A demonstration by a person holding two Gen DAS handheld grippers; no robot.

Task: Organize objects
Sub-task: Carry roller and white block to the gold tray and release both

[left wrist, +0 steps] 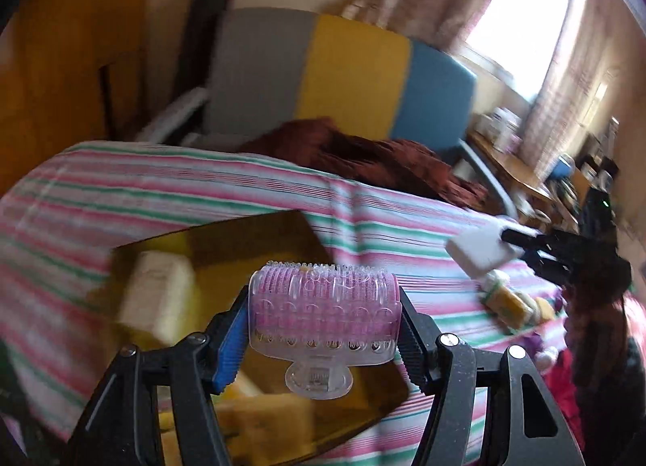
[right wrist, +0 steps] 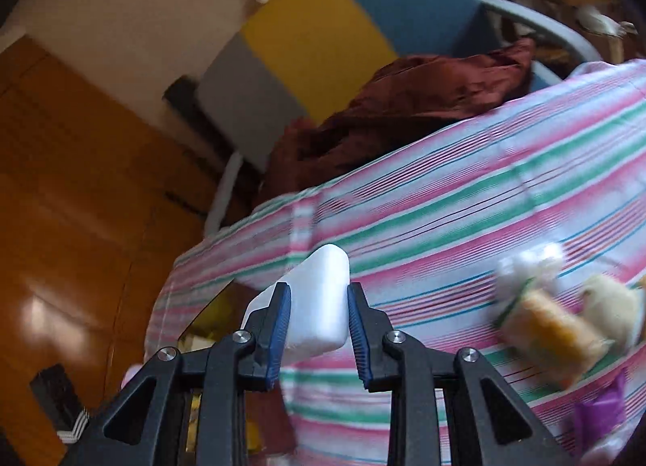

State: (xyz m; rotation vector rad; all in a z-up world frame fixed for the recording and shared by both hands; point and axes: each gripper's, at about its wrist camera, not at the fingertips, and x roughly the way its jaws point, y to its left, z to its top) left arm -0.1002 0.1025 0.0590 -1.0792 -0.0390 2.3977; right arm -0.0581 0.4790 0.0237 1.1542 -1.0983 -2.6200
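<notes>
My left gripper (left wrist: 323, 329) is shut on a pink hair roller in a clear plastic shell (left wrist: 324, 310) and holds it above a yellow-brown box (left wrist: 258, 240) on the striped cloth. A cream block (left wrist: 155, 296) lies inside the box. My right gripper (right wrist: 319, 329) is shut on a white block (right wrist: 321, 304) and holds it above the striped cloth, near the box's corner (right wrist: 218, 304). In the left wrist view the right gripper (left wrist: 521, 248) and its white block (left wrist: 480, 250) show at the right.
A pile of small items (right wrist: 553, 312), yellow, white and purple, lies on the striped cloth (right wrist: 464, 191) at the right; it also shows in the left wrist view (left wrist: 512, 300). A dark red cloth (left wrist: 363, 155) and a grey-yellow-blue chair (left wrist: 343, 74) stand behind.
</notes>
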